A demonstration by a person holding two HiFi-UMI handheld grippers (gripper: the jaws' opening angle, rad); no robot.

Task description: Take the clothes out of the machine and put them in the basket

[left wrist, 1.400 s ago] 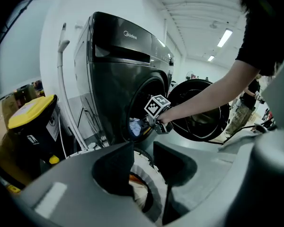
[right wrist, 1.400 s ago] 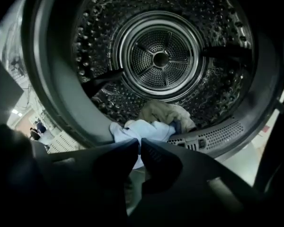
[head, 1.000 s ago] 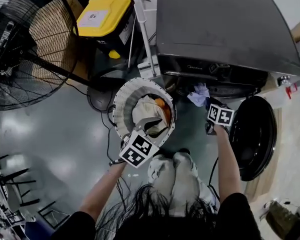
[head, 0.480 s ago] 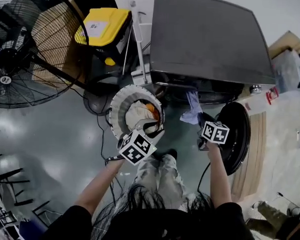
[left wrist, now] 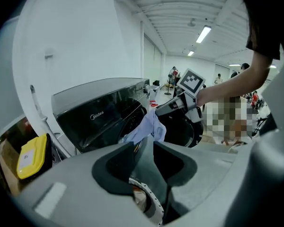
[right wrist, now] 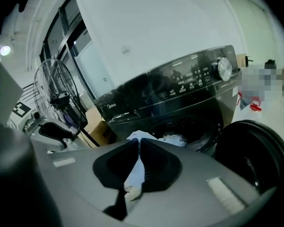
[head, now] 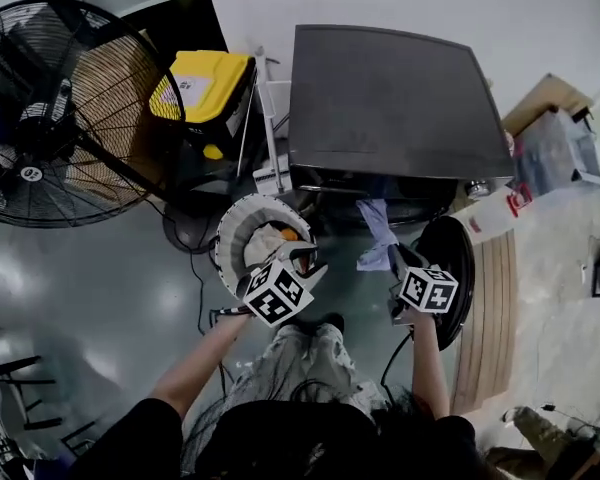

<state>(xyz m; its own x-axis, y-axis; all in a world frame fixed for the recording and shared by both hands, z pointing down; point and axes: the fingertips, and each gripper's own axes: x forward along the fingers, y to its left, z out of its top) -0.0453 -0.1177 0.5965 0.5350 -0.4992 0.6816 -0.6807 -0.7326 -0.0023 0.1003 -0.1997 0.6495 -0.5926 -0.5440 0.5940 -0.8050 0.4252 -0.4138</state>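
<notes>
A dark front-loading washing machine (head: pixel 390 108) stands at the top, its round door (head: pixel 452 273) swung open. My right gripper (head: pixel 395 255) is shut on a light blue cloth (head: pixel 375 233) that hangs between the drum opening and the jaws; the right gripper view shows this cloth (right wrist: pixel 134 174) pinched in the right gripper (right wrist: pixel 138 143). More pale clothes (right wrist: pixel 175 138) lie in the drum. A white ribbed basket (head: pixel 230 243) holding clothes sits left of the machine. My left gripper (head: pixel 308 258) is at its near rim, jaws together on the basket's rim (left wrist: pixel 149 205).
A large floor fan (head: pixel 60 118) stands at the left. Between it and the machine is a yellow-lidded box (head: pixel 202 78). Boxes (head: pixel 555 138) and a wooden board (head: pixel 490 308) lie at the right. Cables trail on the grey floor by the basket.
The right gripper has drawn back from the drum with the blue cloth, which now hangs farther out. The left gripper has stayed at the basket's rim. The view has risen.
</notes>
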